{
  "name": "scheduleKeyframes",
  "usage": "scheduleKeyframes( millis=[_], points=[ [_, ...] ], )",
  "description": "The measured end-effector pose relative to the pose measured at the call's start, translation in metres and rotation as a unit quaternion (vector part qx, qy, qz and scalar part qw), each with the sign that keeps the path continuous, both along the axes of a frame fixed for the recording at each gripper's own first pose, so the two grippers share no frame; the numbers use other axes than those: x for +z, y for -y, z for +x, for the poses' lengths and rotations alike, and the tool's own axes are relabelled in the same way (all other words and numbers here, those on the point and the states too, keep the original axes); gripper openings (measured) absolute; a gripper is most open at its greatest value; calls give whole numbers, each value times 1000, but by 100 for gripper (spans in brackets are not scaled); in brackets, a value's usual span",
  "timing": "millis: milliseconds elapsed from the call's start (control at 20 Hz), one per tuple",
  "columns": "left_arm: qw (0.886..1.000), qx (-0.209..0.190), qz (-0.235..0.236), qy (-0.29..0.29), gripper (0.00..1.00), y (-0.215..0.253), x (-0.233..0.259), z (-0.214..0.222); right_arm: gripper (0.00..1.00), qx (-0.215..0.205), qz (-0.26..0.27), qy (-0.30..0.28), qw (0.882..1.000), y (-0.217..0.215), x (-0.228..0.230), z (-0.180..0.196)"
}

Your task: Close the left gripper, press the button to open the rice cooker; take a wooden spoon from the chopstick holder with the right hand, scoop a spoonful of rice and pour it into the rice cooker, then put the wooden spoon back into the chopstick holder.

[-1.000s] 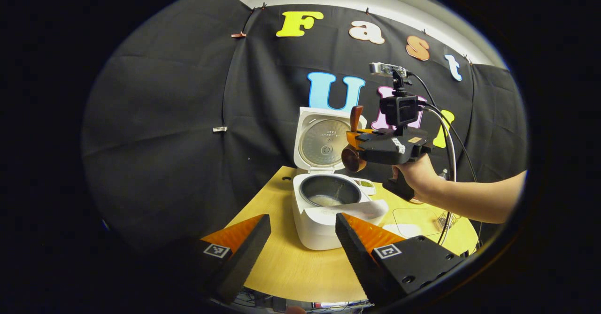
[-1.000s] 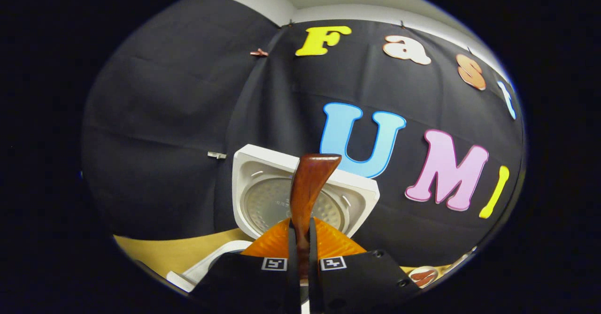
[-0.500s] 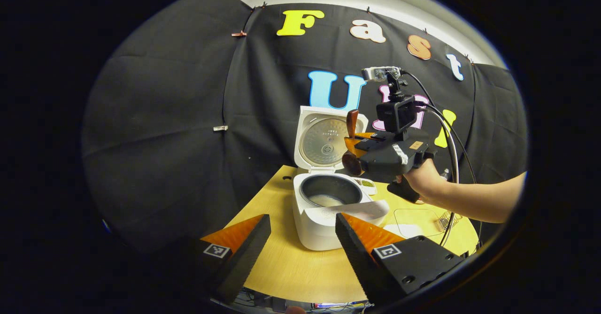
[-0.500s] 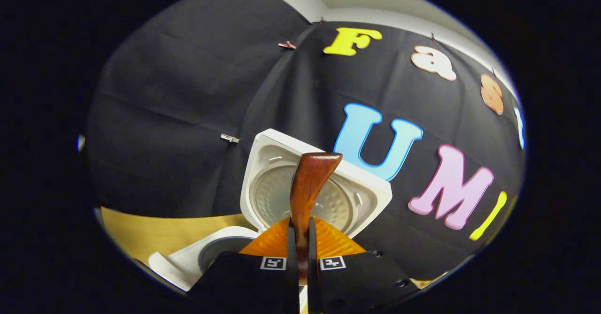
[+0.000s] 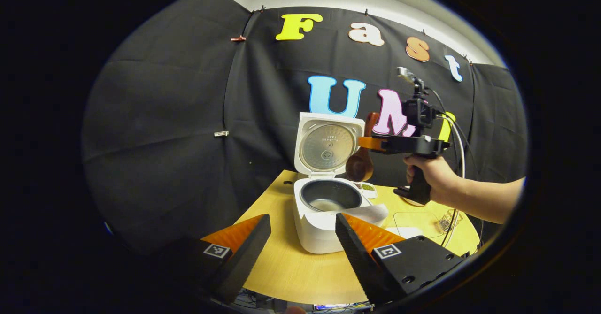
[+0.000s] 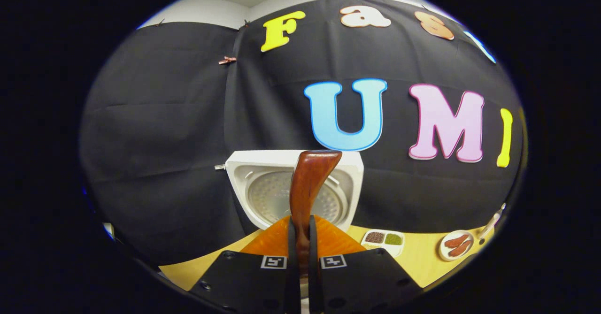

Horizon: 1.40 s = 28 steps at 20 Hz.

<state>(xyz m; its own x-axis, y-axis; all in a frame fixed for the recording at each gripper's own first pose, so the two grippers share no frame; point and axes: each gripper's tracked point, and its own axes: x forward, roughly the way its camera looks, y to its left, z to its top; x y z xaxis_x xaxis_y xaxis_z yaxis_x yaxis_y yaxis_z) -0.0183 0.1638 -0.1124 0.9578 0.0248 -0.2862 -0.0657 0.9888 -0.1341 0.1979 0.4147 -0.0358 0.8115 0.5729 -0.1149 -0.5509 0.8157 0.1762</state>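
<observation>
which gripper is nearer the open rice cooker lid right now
Right. The right gripper, shut on the wooden spoon, hangs just beside the lid; the left gripper sits back, in front of the cooker.

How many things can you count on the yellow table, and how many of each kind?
Rice cooker, lid up: 1
Wooden spoon, held above the table by the right gripper: 1
Divided dish of grains: 1
Round plate of food: 1
Wire holder: 1
Total: 5
</observation>
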Motion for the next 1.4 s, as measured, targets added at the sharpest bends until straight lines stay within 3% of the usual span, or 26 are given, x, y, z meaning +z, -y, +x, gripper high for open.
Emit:
scheduleKeyframes(
  millis=[300, 600, 1050, 1400],
  points=[
    [999, -4, 12, 35, 95, 8, 30, 24, 11, -26, 43, 8, 999, 78, 44, -44],
    [994, -10, 37, 99, 95, 14, 79, 69, 11, -98, 8, 23, 995, 195, 35, -67],
    [994, -24, 25, 102, 95, 65, 87, 101, 11, -223, -19, -13, 975, 403, -49, -53],
    [995, 11, 24, 101, 95, 89, 92, 86, 12, -275, -11, -78, 958, 489, -164, -30]
  ],
)
